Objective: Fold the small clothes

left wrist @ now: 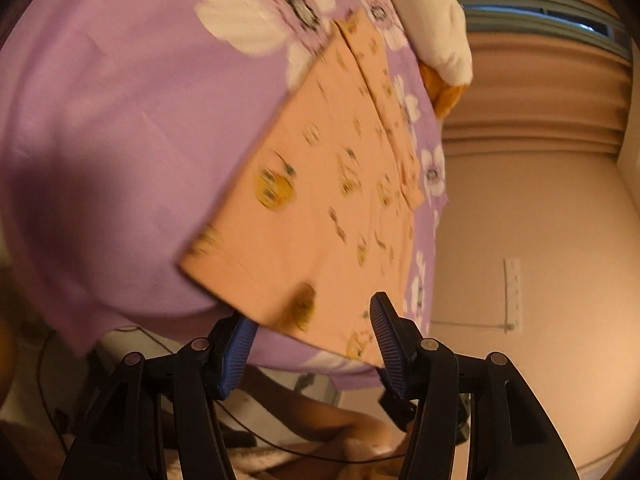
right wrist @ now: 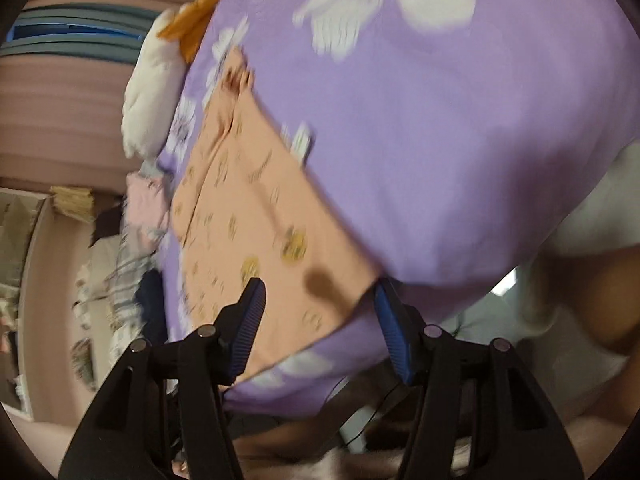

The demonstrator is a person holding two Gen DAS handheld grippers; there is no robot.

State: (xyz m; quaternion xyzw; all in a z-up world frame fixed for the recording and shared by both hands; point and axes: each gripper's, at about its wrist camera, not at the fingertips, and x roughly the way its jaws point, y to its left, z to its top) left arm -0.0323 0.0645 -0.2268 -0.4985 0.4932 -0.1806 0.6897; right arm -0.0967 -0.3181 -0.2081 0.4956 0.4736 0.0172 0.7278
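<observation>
Both claws, left [left wrist: 312, 332] and right [right wrist: 320, 308], gaped wide over the soft, light garment [left wrist: 320, 184] on the bed [left wrist: 120, 120], near corners looking the best grip.

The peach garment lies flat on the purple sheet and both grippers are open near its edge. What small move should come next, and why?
Probably close both grippers on the near edge. The peach garment lies flat on the purple sheet; the left gripper and right gripper are open, empty, astride that edge. Gripping it would allow a fold away. Blur makes contact uncertain.
</observation>
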